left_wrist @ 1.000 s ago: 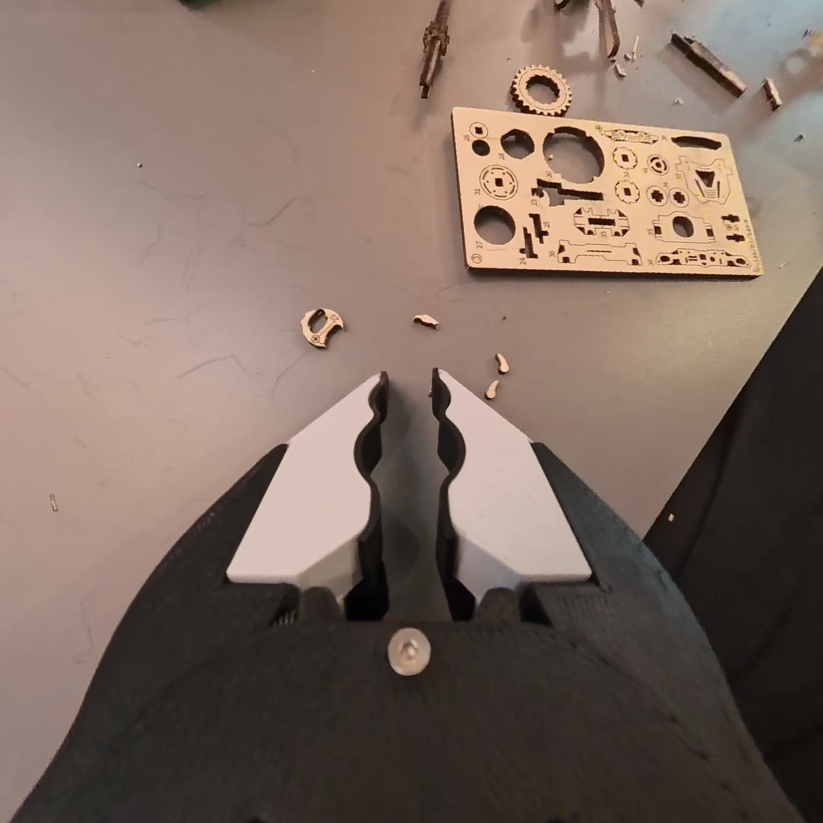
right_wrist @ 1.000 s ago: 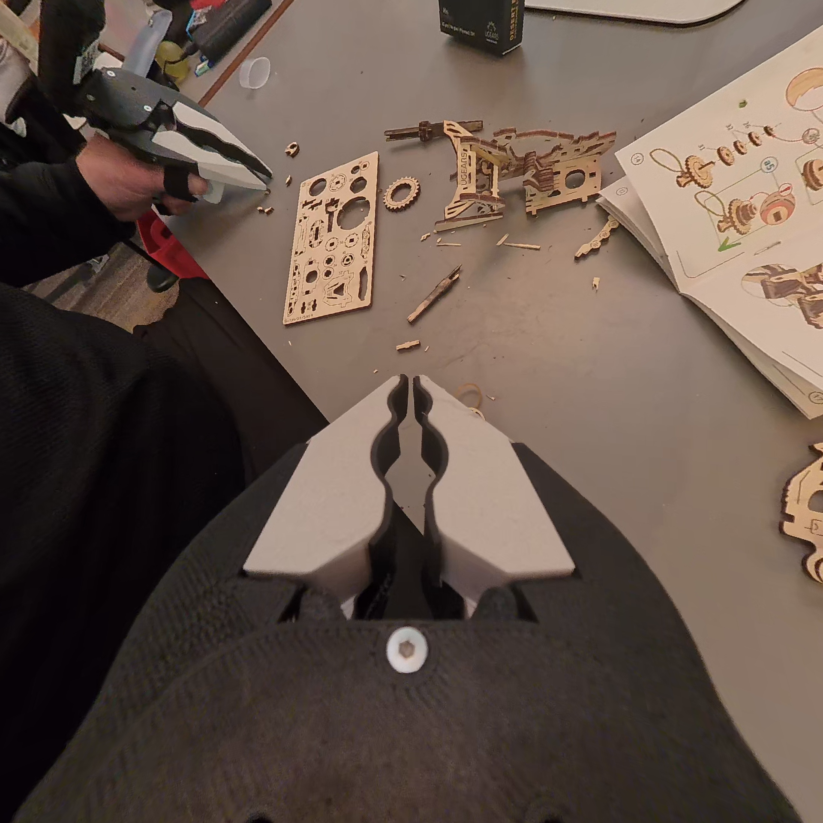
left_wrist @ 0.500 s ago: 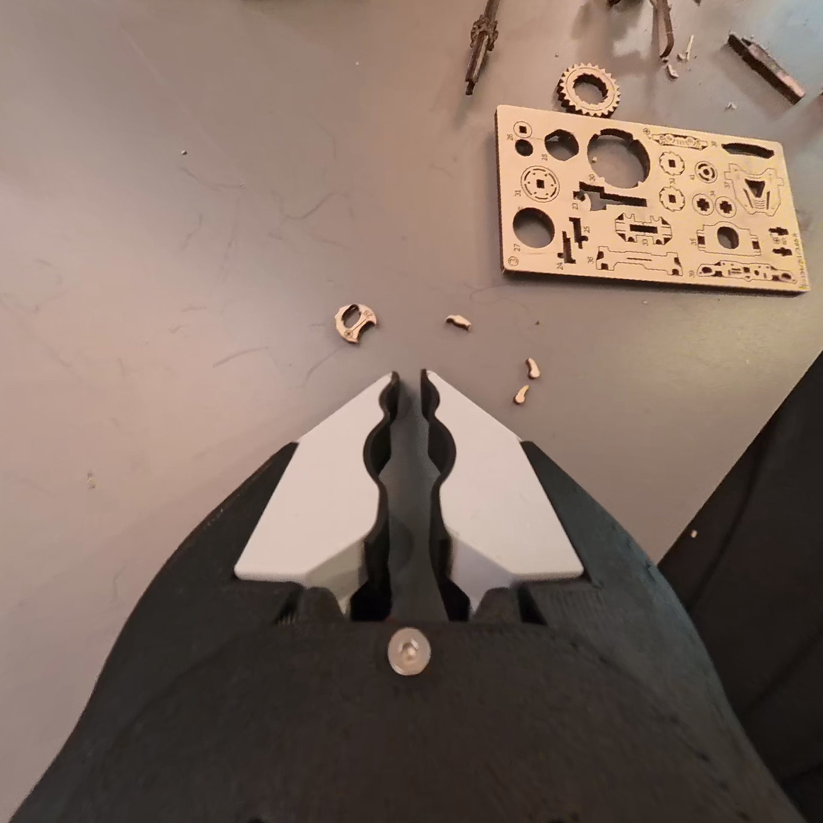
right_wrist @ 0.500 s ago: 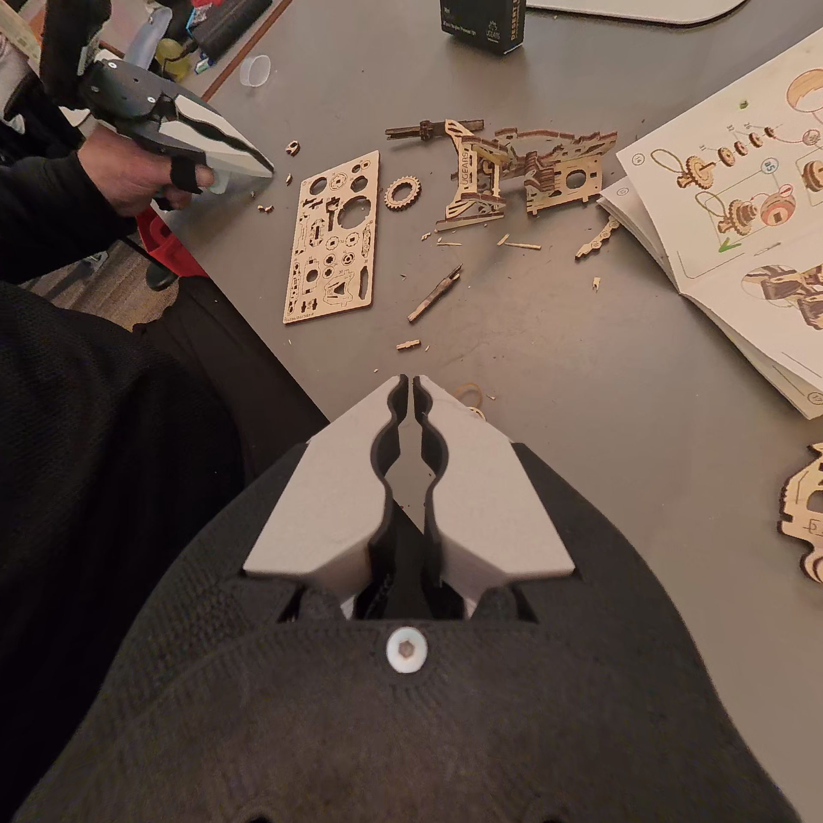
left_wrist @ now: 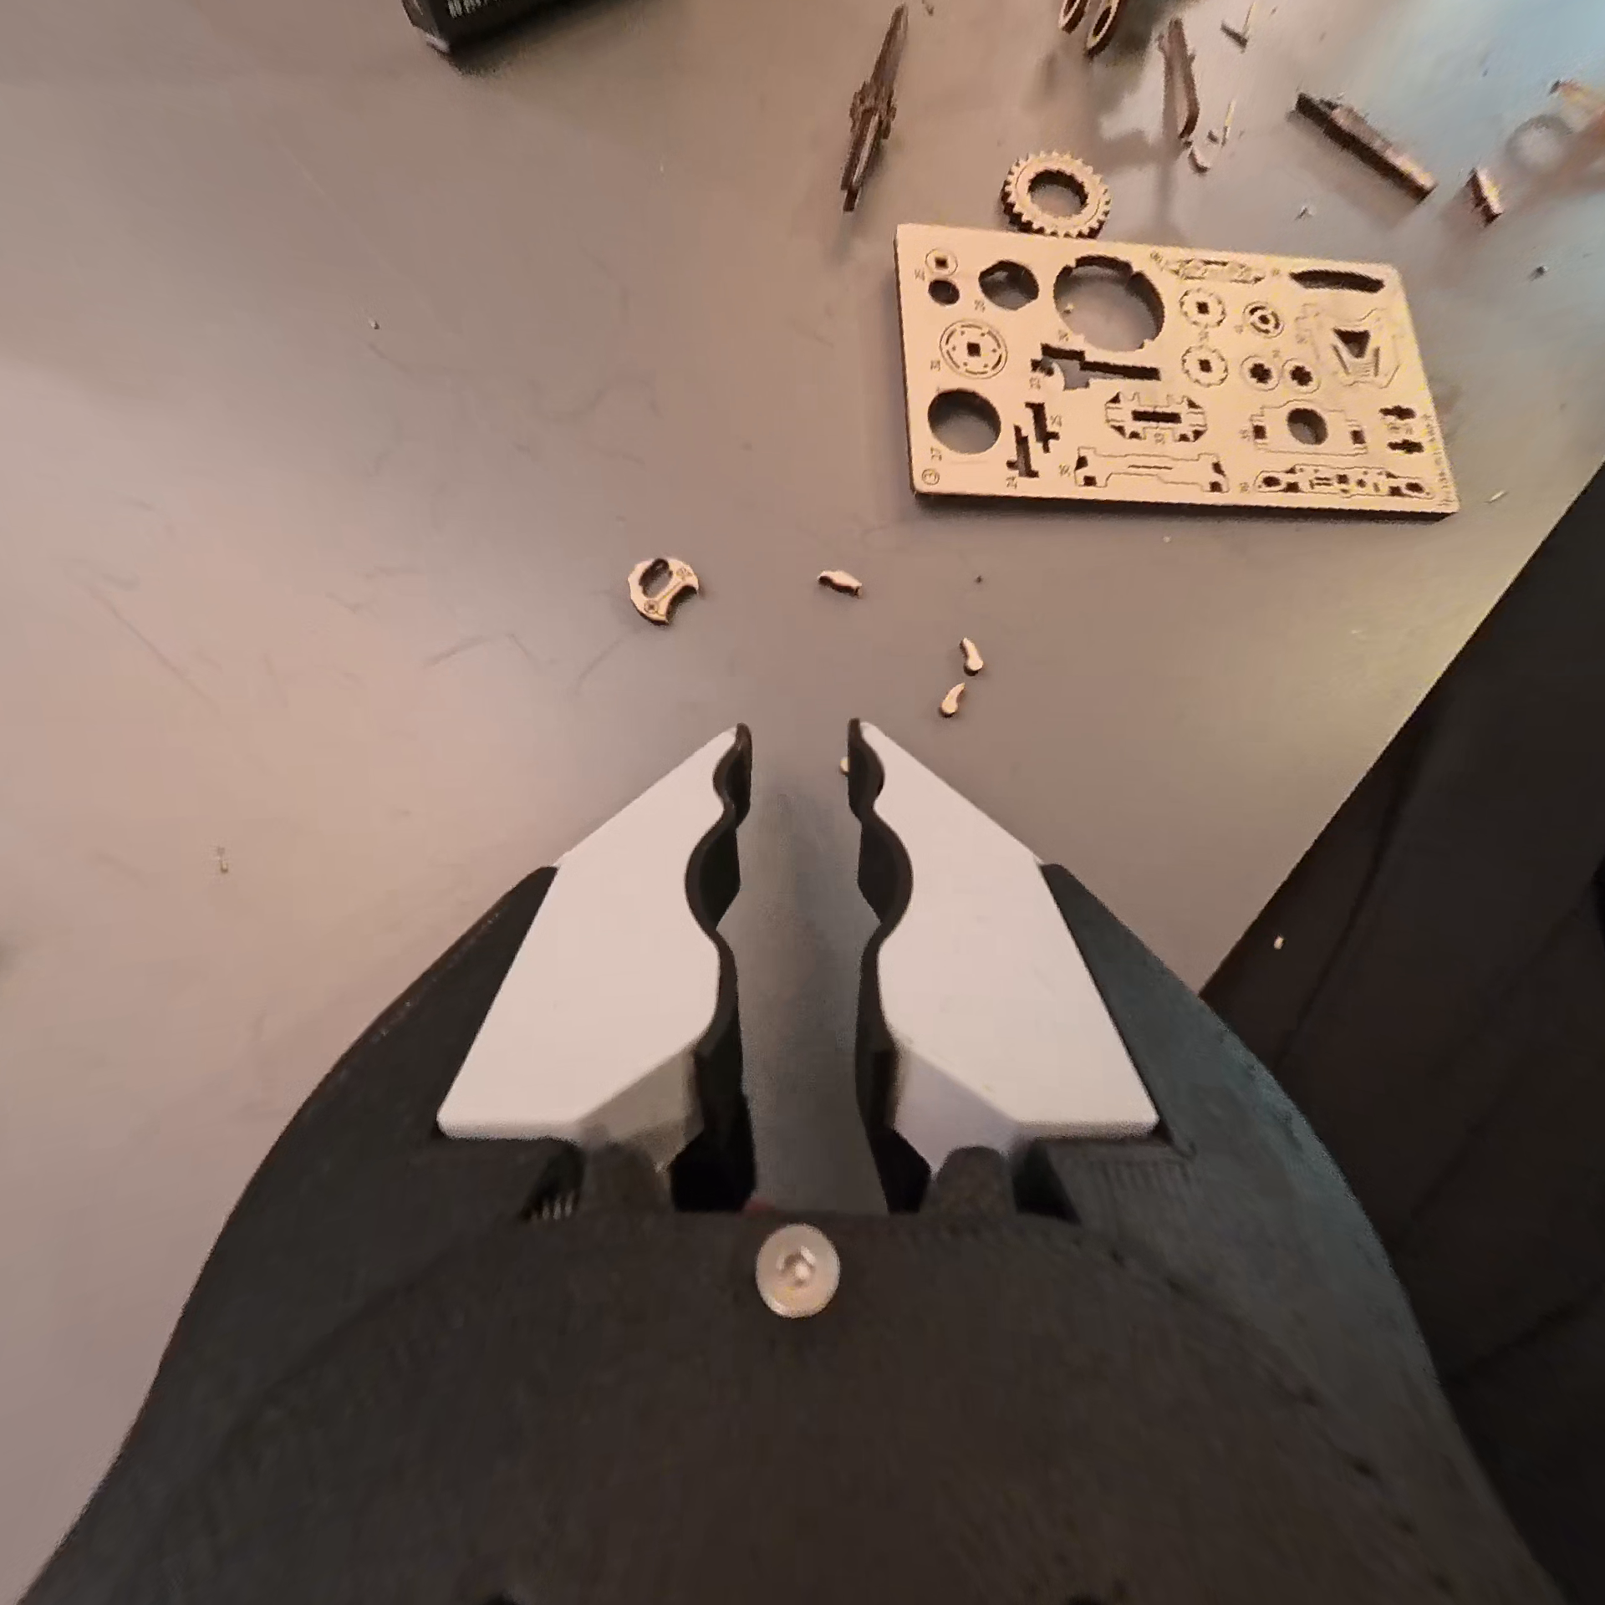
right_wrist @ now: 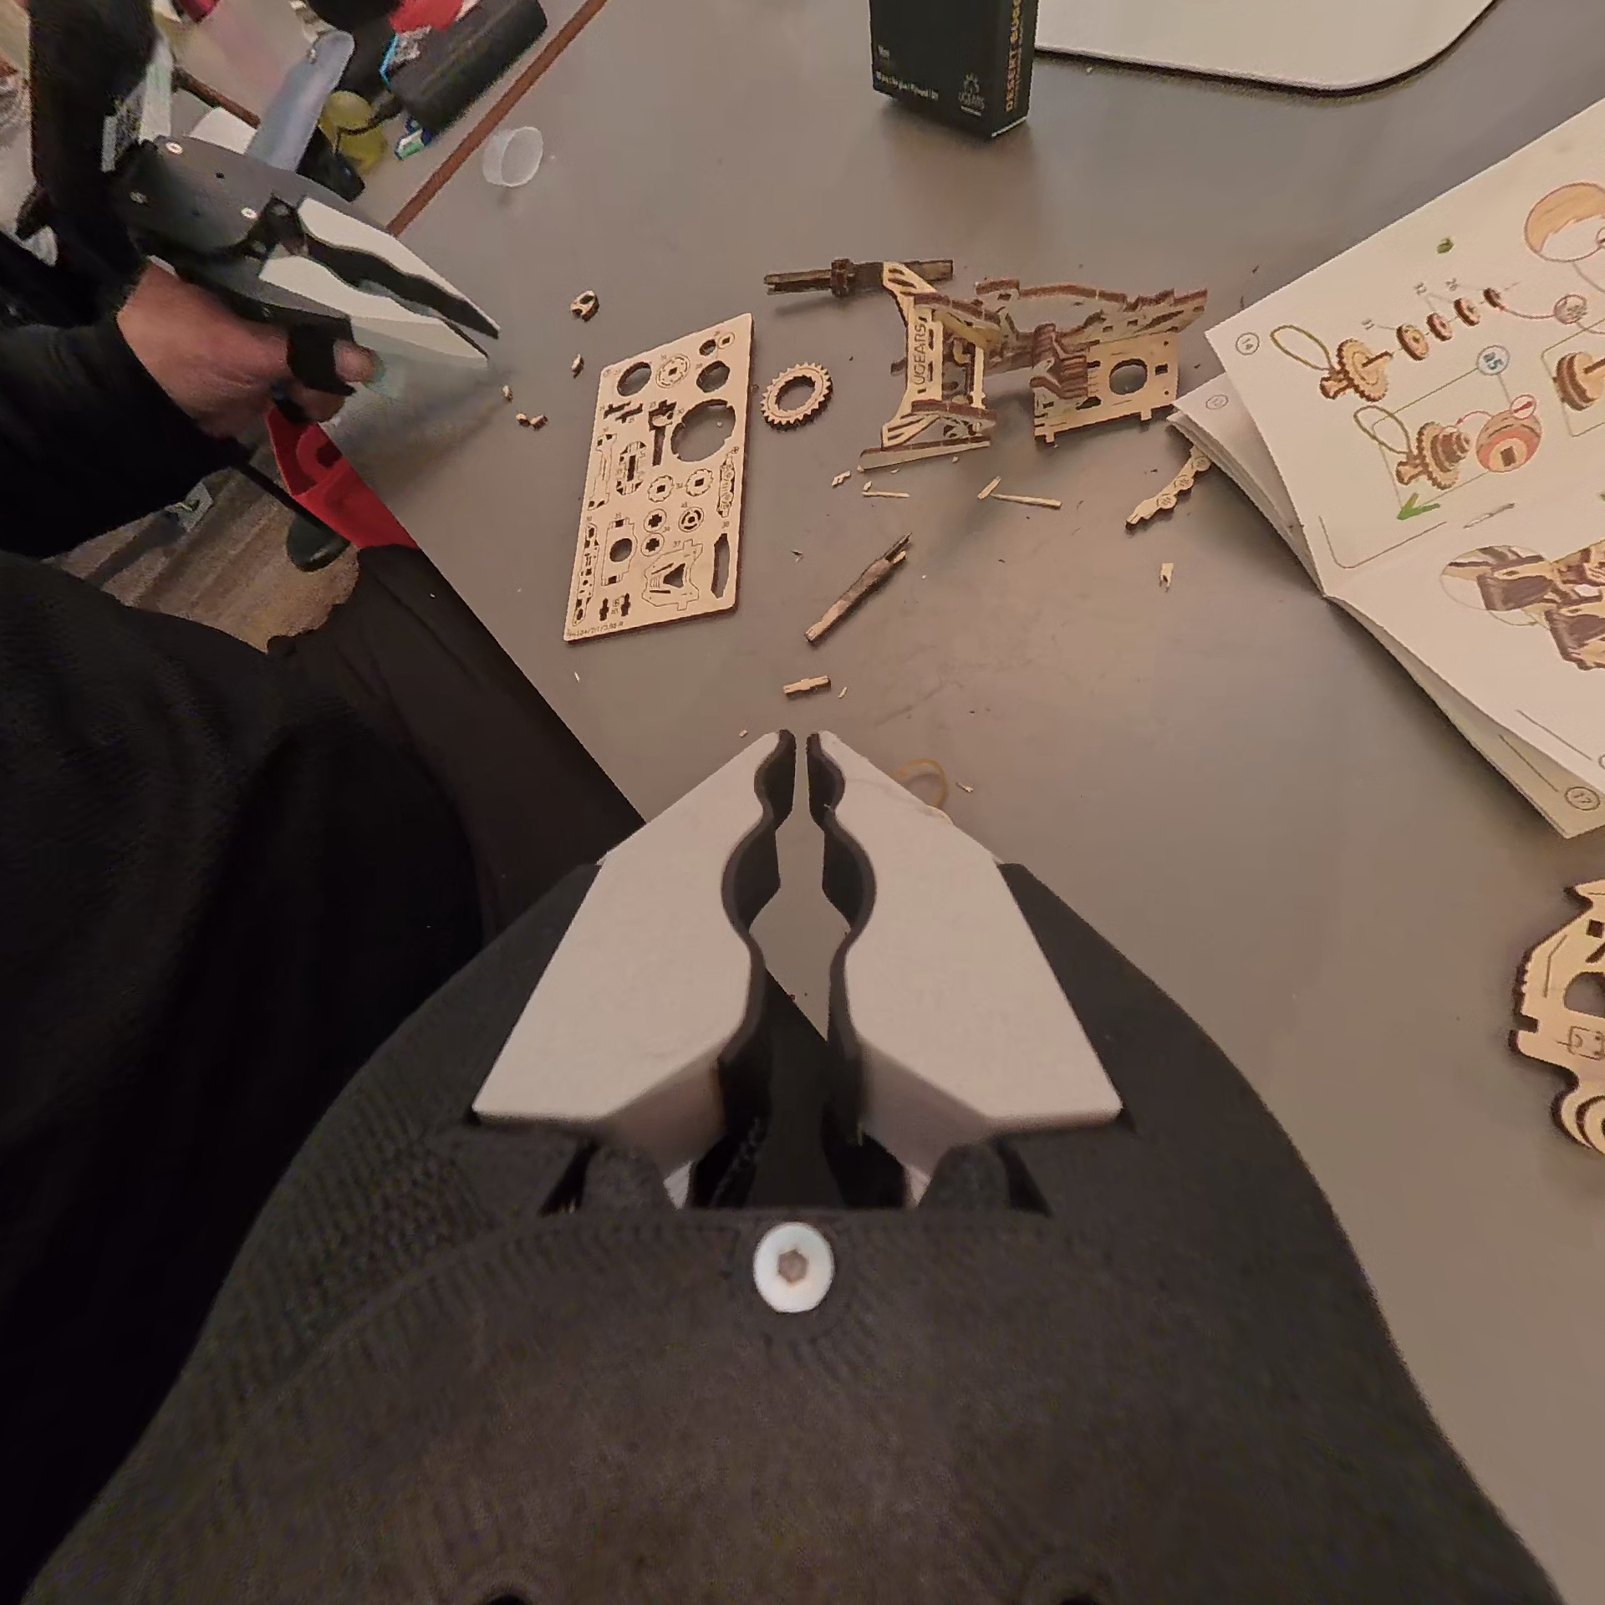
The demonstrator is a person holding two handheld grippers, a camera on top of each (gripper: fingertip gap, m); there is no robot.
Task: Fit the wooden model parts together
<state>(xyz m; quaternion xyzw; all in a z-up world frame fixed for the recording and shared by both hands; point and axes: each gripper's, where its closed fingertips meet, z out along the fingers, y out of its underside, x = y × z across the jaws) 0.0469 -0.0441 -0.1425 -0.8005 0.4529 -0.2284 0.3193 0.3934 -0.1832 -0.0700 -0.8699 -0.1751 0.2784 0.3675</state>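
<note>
The left gripper (left_wrist: 795,738) is hovering low over the grey table (left_wrist: 347,434) with its fingers spread a little and nothing between them. A small curved wooden piece (left_wrist: 662,591) is lying at about eleven o'clock from its tips, and a few tiny chips (left_wrist: 964,677) are sitting at one o'clock, all apart from the fingers. Farther off at one o'clock the punched-out parts sheet (left_wrist: 1164,382) is lying flat, with a gear (left_wrist: 1057,193) just beyond its far edge.

The right gripper (right_wrist: 801,747) is waiting near the table edge, its fingers nearly pressed together and empty. At twelve o'clock from it the half-built wooden model (right_wrist: 1033,365) is standing upright, and the instruction booklet (right_wrist: 1433,486) is lying at two o'clock.

The curved piece looks thin and flat against the table, so a pinch coming from above is likely to slide it away or flick it off rather than lift it. The loose chips nearby could get caught along with it. The narrow opening is leaving little margin for lining up.
</note>
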